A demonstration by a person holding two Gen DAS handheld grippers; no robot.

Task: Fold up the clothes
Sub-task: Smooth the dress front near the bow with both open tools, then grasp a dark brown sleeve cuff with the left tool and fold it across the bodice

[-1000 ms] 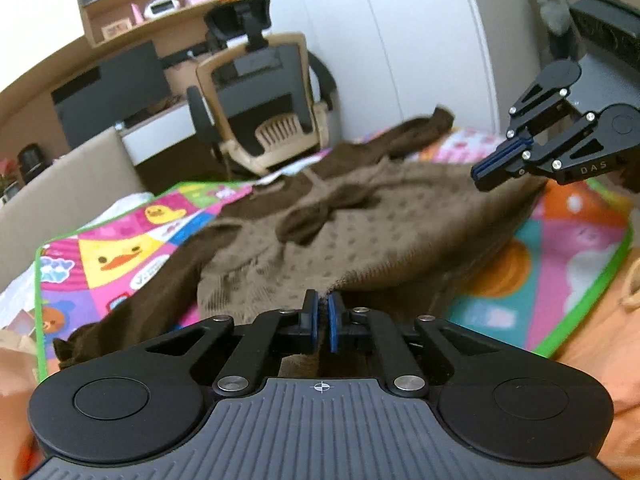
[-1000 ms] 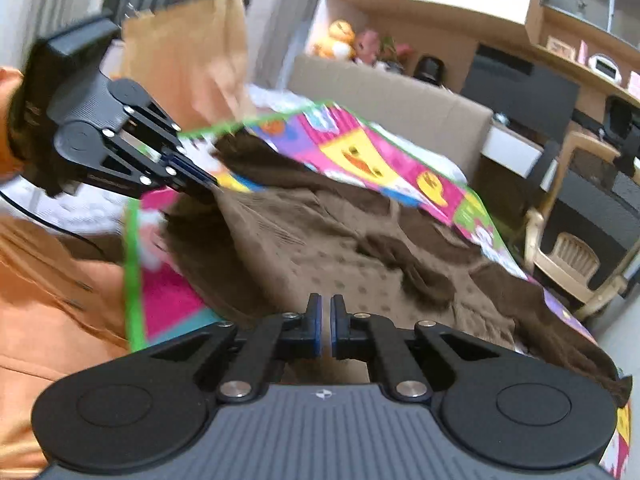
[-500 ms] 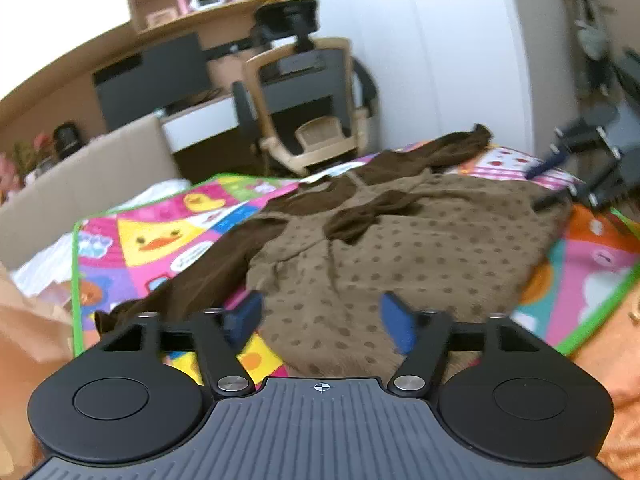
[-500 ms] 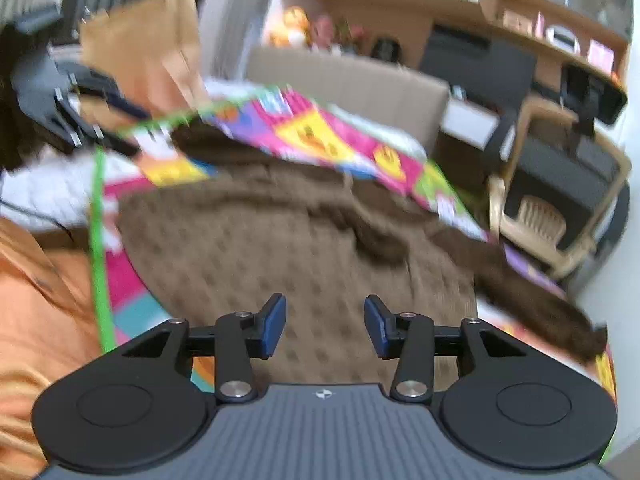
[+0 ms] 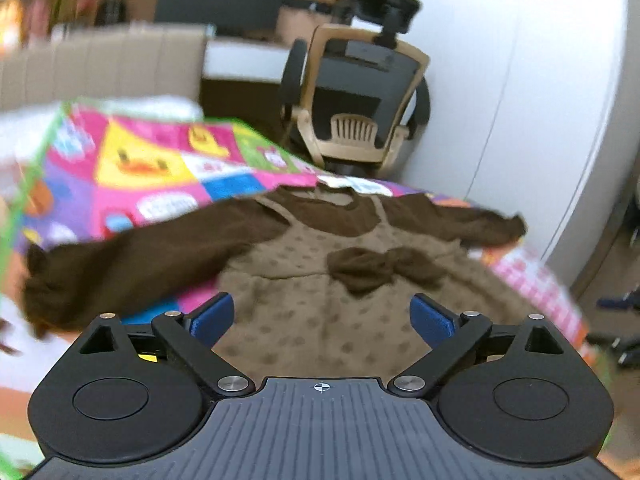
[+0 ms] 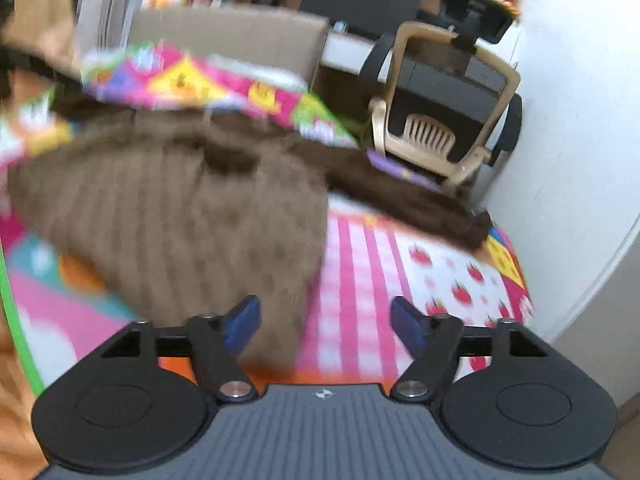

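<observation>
- Currently, left wrist view: no legible brand or label; the printed panels on the multicoloured cartoon play mat (image 5: 132,168) carry small writing that is too blurred to read.
- Left gripper (image 5: 322,316): both blue-padded fingers are spread wide apart and grip nothing.
- Brown polka-dot knit dress with dark brown sleeves and a dark brown bow (image 5: 320,280) lies spread flat on the mat, front side up, neckline towards the far edge. Its skirt fills the space between the open fingers; the lower hem is hidden behind the gripper body.
- Only this view shows both sleeves stretched out to either side and the bow in clear detail. A beige-framed office chair with black mesh back (image 5: 360,92) stands beyond the mat.
- Right wrist view: no readable text; heavy motion blur throughout.
- Right gripper (image 6: 324,322): fingers are also wide apart and empty. The left finger sits over the dress edge (image 6: 180,208); the right finger sits over bare mat (image 6: 440,264).
- Only this view shows the pink striped, strawberry-printed mat panel beside the dress and one sleeve reaching towards the chair (image 6: 444,112).
- The far left of the frame is too blurred to make out.
</observation>
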